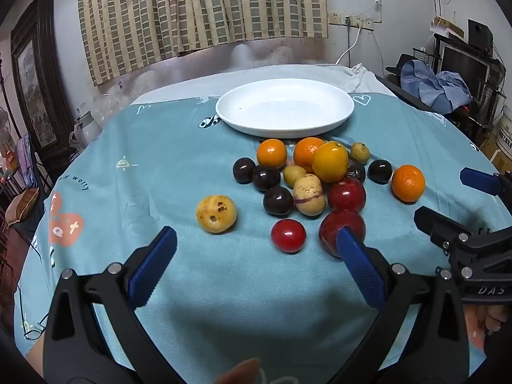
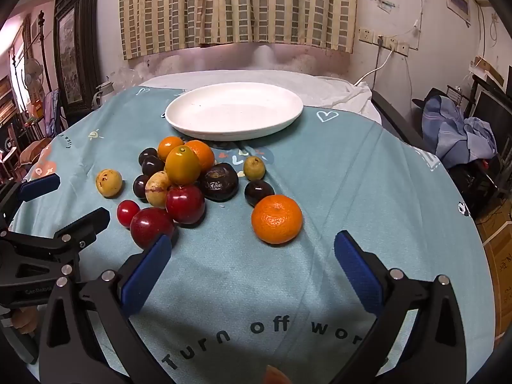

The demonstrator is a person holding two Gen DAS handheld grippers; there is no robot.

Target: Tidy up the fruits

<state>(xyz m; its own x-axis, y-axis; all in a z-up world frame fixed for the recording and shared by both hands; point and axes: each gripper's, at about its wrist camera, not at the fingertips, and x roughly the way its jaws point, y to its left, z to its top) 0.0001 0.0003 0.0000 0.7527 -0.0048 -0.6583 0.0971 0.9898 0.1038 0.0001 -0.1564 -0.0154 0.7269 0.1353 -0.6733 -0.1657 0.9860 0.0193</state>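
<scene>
Many glossy round fruits [image 1: 307, 179] cluster beside smooth oval white plate [image 1: 284, 107].

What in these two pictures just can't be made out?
- Near red fruit: its lower side is covered by the left hand-held gripper finger in the left wrist view.
- Pale pink fruit: only a sliver shows behind the orange fruit; kind unclear.
- Tablecloth lettering: cut off by the right hand-held gripper in the right wrist view.

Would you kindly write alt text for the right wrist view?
An open right hand-held gripper hovers near a lone orange on a teal tablecloth. Mixed fruit is piled to the left, before an empty white plate.
</scene>
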